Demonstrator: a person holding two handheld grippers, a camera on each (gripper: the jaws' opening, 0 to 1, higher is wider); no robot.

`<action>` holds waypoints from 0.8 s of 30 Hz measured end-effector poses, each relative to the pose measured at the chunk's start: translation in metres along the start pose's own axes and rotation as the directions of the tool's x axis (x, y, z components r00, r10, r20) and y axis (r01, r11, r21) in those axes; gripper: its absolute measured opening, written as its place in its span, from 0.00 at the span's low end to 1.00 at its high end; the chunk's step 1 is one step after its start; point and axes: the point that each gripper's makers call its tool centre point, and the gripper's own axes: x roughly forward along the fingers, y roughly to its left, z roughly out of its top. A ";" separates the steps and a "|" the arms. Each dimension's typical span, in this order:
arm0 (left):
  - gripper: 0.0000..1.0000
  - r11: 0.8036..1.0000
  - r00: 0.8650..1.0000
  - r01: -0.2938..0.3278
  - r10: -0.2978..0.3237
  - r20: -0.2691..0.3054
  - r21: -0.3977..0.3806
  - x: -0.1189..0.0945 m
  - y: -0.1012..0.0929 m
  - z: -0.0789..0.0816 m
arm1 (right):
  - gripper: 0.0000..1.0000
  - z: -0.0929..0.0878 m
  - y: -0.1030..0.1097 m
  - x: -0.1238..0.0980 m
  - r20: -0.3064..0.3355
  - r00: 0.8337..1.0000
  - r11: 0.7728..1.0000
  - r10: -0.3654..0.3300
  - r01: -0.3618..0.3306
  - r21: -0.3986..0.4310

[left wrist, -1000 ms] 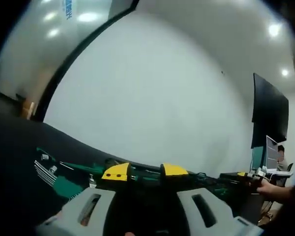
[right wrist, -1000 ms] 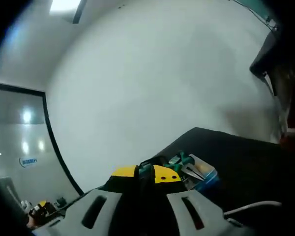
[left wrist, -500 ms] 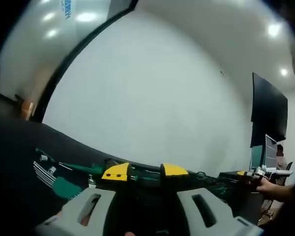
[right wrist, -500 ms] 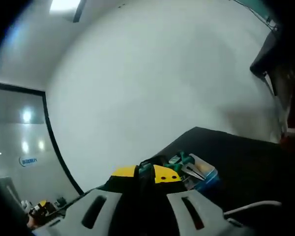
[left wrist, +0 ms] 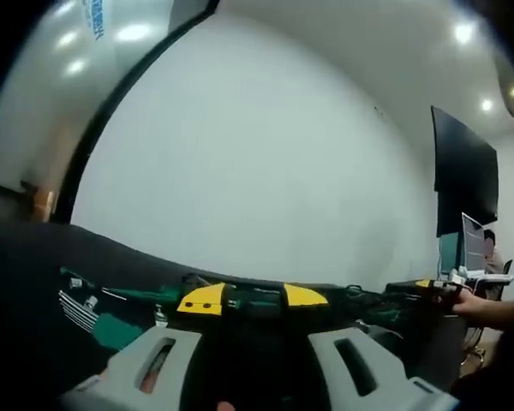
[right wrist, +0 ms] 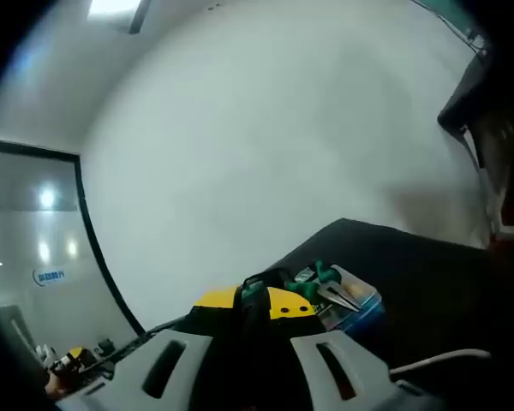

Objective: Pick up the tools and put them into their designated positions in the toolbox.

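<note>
While both cameras look low across a black table (left wrist: 34,282), the task's objects lie just beyond the jaws. In the left gripper view, from left to right: a set of loose green-and-silver tools (left wrist: 90,312) lies on the dark surface; next comes the toolbox (left wrist: 253,304), a dark case with two yellow latches and green-handled tools lined along it; at the far right a person's hand (left wrist: 475,304) reaches toward the table edge. The left gripper (left wrist: 253,364) has its two grey jaws set well apart with nothing between them, level with the tabletop and aimed at the toolbox front.

In the right gripper view, the yellow-marked toolbox (right wrist: 257,301) sits directly past the jaws, and just to its right a blue-edged pack holding green-handled pliers (right wrist: 338,295) rests on the table; a white cable (right wrist: 433,360) runs lower right. The right gripper (right wrist: 253,364) likewise stands spread and empty, held low and nearly horizontal.

By appearance the tools are rigid metal with moulded handles, probably moderately heavy and slick on bare shafts; the handle is judged the better place to grip. Small bits look light and liable to roll.
</note>
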 end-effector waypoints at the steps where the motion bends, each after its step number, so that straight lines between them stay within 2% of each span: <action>1: 0.25 1.000 1.000 0.003 -0.003 -0.002 0.004 0.000 0.000 0.000 | 0.09 0.000 0.000 0.000 -0.001 1.000 1.000 0.000 0.000 -0.001; 9: 0.27 0.999 0.999 0.035 -0.034 -0.025 0.036 0.003 -0.003 -0.004 | 0.09 -0.001 0.002 -0.001 -0.004 1.000 1.000 0.002 -0.002 -0.009; 21: 0.34 0.997 0.997 0.071 -0.070 -0.028 0.016 0.003 -0.012 -0.003 | 0.10 -0.009 0.005 0.003 -0.041 0.999 0.996 -0.004 0.000 -0.084; 22: 0.35 0.997 0.997 0.073 -0.073 -0.027 0.018 0.004 -0.009 -0.003 | 0.10 -0.006 0.008 0.004 -0.022 1.000 0.990 0.014 -0.017 -0.142; 24: 0.35 0.996 0.997 0.077 -0.076 -0.032 0.036 0.005 -0.009 -0.003 | 0.12 0.002 0.023 0.004 0.018 0.997 0.979 0.076 -0.071 -0.189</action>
